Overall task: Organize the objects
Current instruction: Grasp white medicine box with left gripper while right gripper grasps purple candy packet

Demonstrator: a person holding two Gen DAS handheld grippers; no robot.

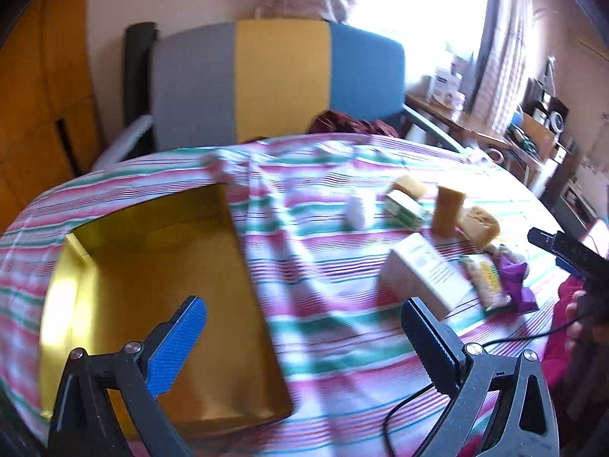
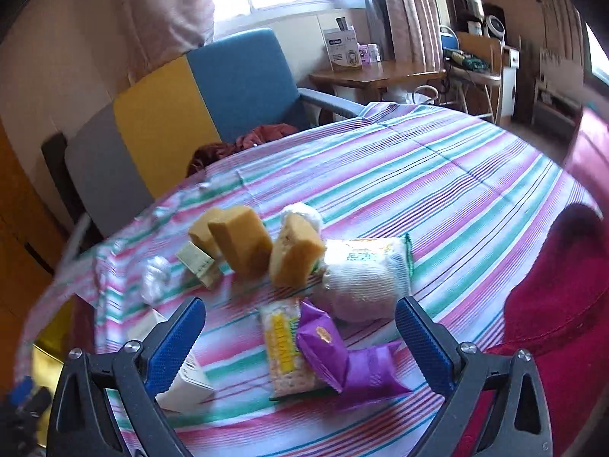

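My left gripper [image 1: 304, 327] tilts down toward the striped tablecloth [image 1: 323, 266], its jaws spread wide with nothing between them; its left finger hangs over the open gold box [image 1: 163, 259], its right finger just in front of a white carton [image 1: 422, 278]. My right gripper [image 2: 300, 335] tilts down likewise, jaws spread wide and empty, over the clutter: purple snack packets [image 2: 342, 358] and a yellow-printed cracker pack [image 2: 283, 346] lie between its fingers, below them. Beyond stand yellow sponges [image 2: 243, 243], a white mesh-wrapped bundle [image 2: 361, 278] and a small green-and-white box [image 2: 198, 262].
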